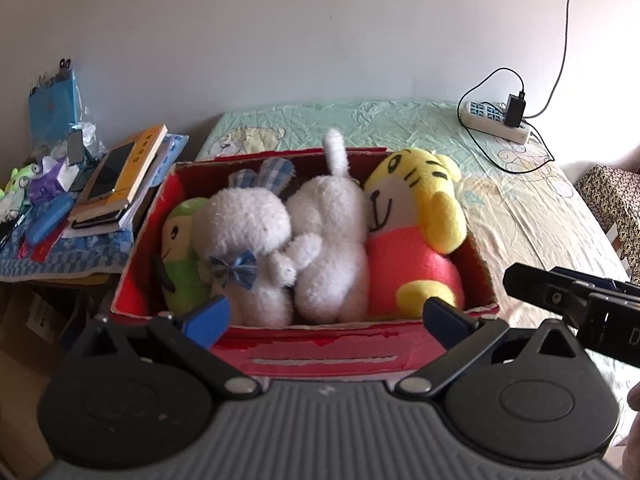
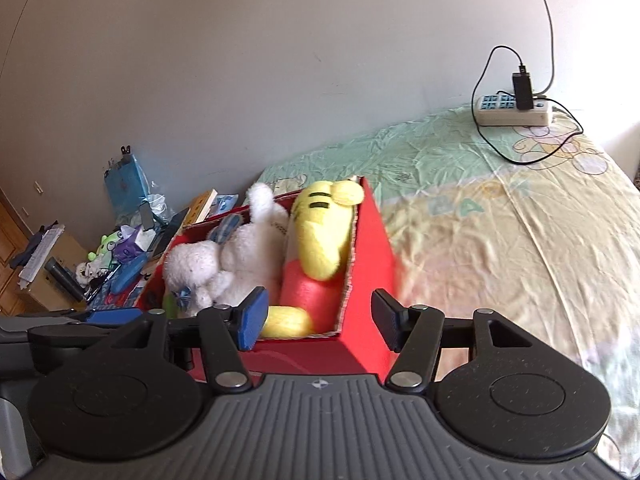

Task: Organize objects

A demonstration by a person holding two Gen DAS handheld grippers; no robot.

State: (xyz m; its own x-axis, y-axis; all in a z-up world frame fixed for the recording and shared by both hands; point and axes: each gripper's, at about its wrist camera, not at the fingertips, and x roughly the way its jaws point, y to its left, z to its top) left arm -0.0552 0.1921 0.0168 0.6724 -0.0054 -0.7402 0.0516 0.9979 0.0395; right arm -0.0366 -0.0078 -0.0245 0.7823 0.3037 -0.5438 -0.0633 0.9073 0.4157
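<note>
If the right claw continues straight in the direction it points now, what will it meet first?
Probably the red box: its near right corner lies between the open right claw's fingers. The yellow tiger sits just inside; depth is unclear.

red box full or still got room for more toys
Full. Four plush toys fill the red box wall to wall: green one, two white, yellow tiger. No bare floor shows.

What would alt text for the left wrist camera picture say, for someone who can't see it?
A red cardboard box on a bed holds four soft toys side by side: a green one, two white ones and a yellow tiger. The open left gripper frames the box's near edge. A power strip lies on the bed; a cluttered side table stands left.
</note>
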